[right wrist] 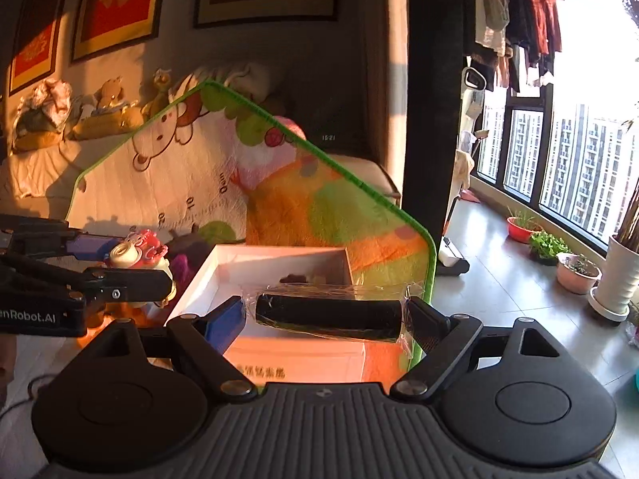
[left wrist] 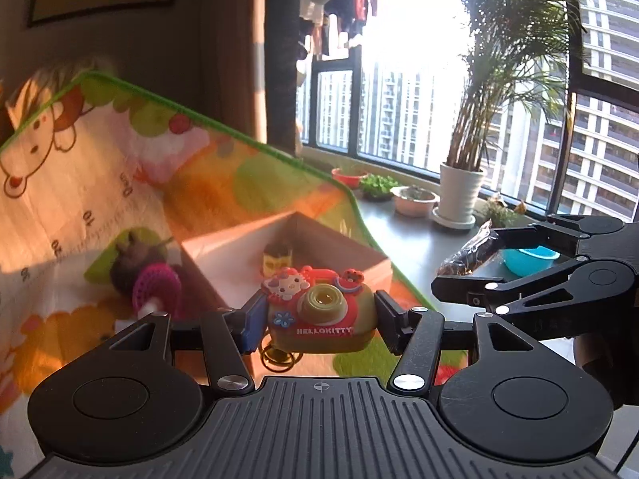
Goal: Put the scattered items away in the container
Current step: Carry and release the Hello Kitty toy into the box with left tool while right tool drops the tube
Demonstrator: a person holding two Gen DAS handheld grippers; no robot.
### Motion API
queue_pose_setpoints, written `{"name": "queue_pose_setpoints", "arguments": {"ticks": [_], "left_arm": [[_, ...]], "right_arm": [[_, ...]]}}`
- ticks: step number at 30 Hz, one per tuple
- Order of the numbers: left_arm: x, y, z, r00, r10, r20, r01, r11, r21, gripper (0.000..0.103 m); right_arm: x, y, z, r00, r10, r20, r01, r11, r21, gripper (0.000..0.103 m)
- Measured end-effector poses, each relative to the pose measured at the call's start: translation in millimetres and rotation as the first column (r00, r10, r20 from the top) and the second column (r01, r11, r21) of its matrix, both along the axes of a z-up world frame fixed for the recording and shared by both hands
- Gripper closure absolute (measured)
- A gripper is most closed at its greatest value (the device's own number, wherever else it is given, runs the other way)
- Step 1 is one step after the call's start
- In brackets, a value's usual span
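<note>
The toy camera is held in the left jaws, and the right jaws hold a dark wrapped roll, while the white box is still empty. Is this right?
Not entirely. The white box is not empty: the left wrist view shows a small yellow item already inside. The rest holds: the left gripper holds the toy camera, and the right gripper holds the dark wrapped roll.

I see a bright play mat (right wrist: 303, 199) on the floor. A white box (right wrist: 223, 275) and a purple toy (left wrist: 157, 285) sit on it.

Each hand-held gripper (left wrist: 319, 321) (right wrist: 325, 315) is matte black with a ribbed base, round side discs, silver screws and one blue finger pad (right wrist: 223, 325).
</note>
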State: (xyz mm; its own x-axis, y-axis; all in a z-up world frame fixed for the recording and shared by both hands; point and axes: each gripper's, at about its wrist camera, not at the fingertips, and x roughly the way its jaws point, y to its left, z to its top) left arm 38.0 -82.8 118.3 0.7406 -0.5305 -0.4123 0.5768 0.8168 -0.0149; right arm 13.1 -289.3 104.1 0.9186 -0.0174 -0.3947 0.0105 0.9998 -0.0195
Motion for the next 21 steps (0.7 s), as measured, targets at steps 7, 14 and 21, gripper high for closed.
{"name": "queue_pose_setpoints", "arguments": {"ticks": [7,14,21], "left_arm": [[77,-23,6,0.998,0.03,0.053,-0.028,0.999,-0.031,0.042],[105,-9,-27,0.997,0.059,-0.04,-0.064,0.991,-0.114,0.01],[76,39,-47,0.978,0.161,-0.135,-0.171,0.983,-0.064,0.007]], "right_arm": [[84,-15,-1,0.999,-0.01,-0.032,0.013,0.994,0.11,0.016],[109,-5,-23,0.996,0.023,-0.083,-0.013,0.993,0.118,0.011],[92,10,-27,0.994,0.02,-0.107,-0.01,0.996,0.094,0.011]]}}
